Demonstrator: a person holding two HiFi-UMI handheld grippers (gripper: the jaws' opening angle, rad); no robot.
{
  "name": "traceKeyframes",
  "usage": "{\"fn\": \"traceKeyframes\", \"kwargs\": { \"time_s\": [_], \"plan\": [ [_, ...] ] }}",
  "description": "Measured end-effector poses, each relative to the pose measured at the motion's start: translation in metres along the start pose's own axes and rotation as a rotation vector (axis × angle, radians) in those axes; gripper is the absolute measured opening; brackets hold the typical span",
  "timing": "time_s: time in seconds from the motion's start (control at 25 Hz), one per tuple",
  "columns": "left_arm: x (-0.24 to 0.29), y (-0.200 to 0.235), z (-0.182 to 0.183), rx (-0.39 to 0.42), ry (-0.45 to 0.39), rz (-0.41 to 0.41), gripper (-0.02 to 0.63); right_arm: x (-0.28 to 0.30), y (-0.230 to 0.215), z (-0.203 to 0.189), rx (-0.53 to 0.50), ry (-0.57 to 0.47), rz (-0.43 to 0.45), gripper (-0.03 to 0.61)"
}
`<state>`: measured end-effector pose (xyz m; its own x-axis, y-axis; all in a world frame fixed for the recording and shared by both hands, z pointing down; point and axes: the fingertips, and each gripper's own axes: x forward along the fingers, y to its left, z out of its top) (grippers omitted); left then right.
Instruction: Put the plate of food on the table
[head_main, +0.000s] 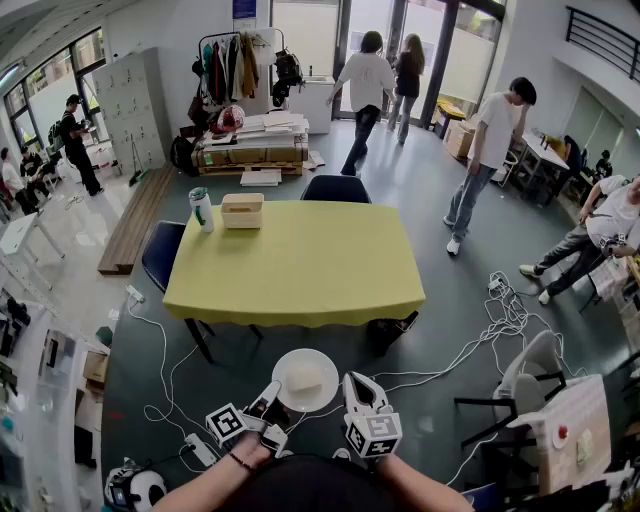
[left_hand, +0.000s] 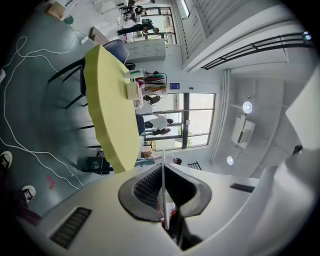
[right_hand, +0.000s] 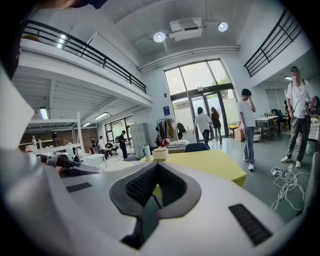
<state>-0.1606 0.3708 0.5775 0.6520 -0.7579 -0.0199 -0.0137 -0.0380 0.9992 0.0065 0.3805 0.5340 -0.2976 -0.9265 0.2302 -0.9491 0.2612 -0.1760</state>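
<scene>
One plate (head_main: 325, 396) in left tongs (head_main: 272, 398); one table (head_main: 300, 270); two chairs (head_main: 335, 188) beside.

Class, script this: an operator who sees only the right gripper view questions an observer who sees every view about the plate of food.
Operator: I see only the yellow table ahead. Where is the plate?
Observer: The left gripper is shut on the rim of the white plate.
Operator: Is it over the table?
Observer: No; in the head view it hangs short of the table's near edge, above the floor.
</scene>
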Motion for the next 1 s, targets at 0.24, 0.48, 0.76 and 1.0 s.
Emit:
{"fn": "traceKeyframes", "kwargs": {
  "time_s": [0.24,0.48,0.76,1.0],
  "plan": [
    [-0.007,0.0,0.001,0.005,0.0,0.008,0.02,-0.004,0.004,0.001,-0.003,-0.001,-0.004,0.011],
    [-0.013,0.0,0.007,0.016,0.005,0.017,0.02,-0.005,0.006,-0.003,-0.01,0.007,-0.022,0.011],
    [-0.018,-0.001,0.015,0.0,0.005,0.009,0.02,-0.001,0.012,-0.003,0.001,0.009,-0.024,0.011],
    [-0.025,-0.002,0.023,-0.007,0.007,-0.001,0.02,0.0,0.017,-0.006,0.008,0.008,-0.062,0.011]
  ]
}}
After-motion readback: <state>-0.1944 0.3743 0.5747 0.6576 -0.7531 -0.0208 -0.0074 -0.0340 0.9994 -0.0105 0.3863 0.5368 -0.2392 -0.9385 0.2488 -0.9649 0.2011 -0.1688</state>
